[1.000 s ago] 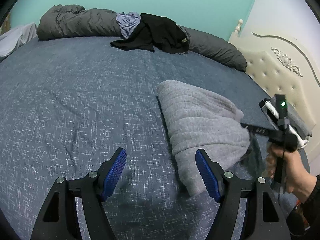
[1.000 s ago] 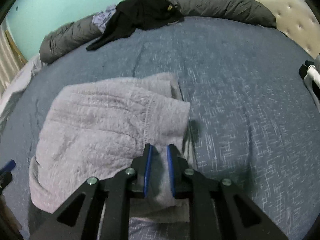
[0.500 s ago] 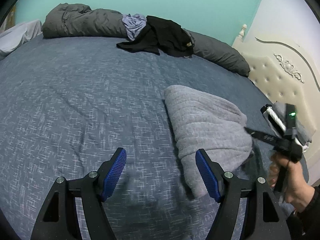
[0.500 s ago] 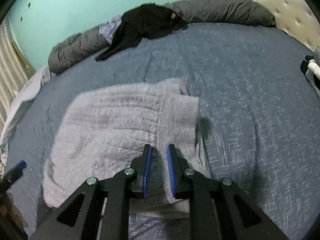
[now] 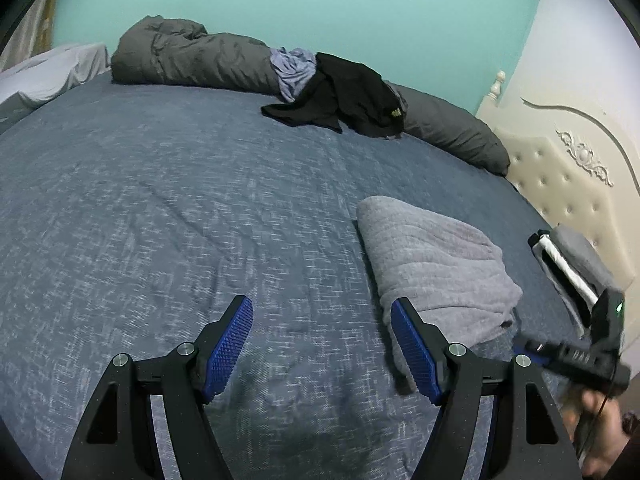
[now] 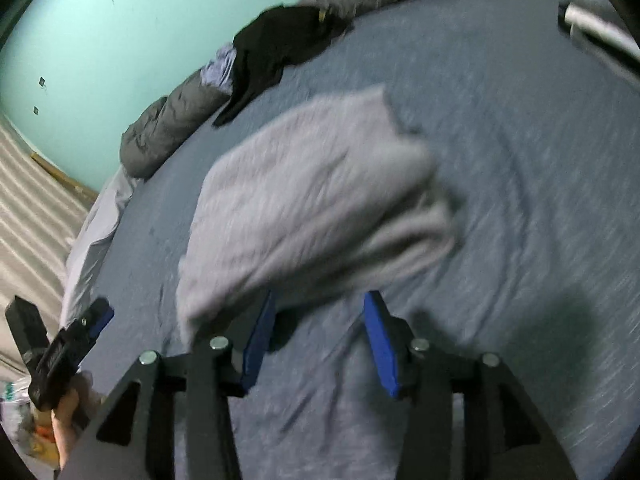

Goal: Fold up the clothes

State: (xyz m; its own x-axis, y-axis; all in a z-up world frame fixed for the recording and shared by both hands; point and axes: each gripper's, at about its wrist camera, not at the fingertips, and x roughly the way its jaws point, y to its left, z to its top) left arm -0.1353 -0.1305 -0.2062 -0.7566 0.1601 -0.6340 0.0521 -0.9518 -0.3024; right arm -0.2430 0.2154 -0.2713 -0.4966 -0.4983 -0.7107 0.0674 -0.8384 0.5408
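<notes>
On the bed [image 5: 200, 208], the grey garment [image 5: 432, 264] lies folded; right tongs [image 6: 320, 320], clamped on it a moment ago, now gape wide, released. Left tongs [image 5: 322, 344] hover wide, empty.

Soft cloth nearly everywhere, hard matt plastic on the tools.

The folded grey garment [image 5: 436, 264] looks like fuzzy, ribbed knit; the bed [image 5: 160, 208] wears a flecked blue woven cover. The left gripper [image 5: 322, 344] has matt black arms, and its fingers [image 5: 230, 346] carry blue cross-hatched pads. The headboard [image 5: 560, 184] is cream, tufted, faintly glossy.
</notes>
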